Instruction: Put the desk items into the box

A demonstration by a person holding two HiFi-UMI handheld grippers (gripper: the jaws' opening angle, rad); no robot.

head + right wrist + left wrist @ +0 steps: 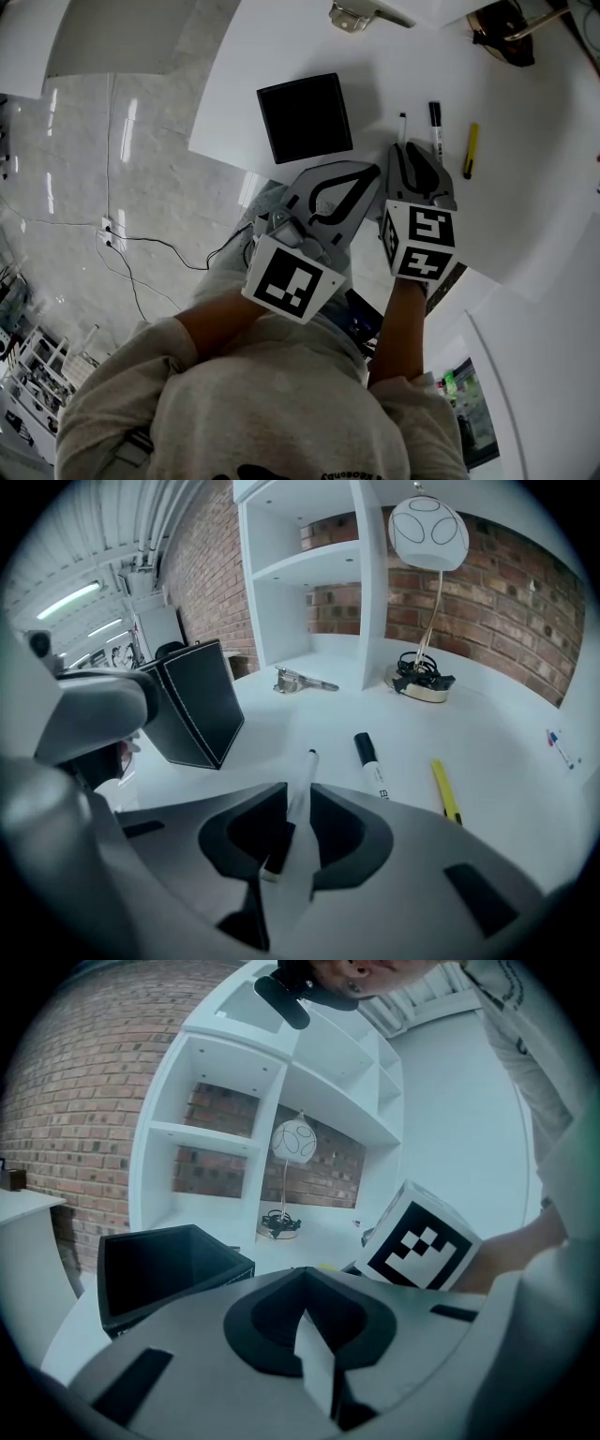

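on the white desk [525, 187], furthest left of the things, stands the black box [305, 117]. it is upright with its open top facing up, and nothing shows inside it. just right of the box and nearer the person hangs the left gripper [377, 171]. in the left gripper view its jaws meet at the tips, closed, with nothing between them, and the box sits ahead and to its left.

next comes the white pen [402, 127], lying flat on the desk, well apart from the box. the right gripper [405, 148] is tilted down over the pen's near end. in the right gripper view its jaws stand partly apart, a little wider than the pen, and the pen runs through the gap between them. a thin sliver of space shows on each side, so the pads do not appear to press on it.

just right of the pen lies a black marker [435, 127], roughly parallel to it. beyond that lies a slim yellow item [471, 150], too small to tell whether it is a pen or a cutter. all three lie on the desk outside the box.
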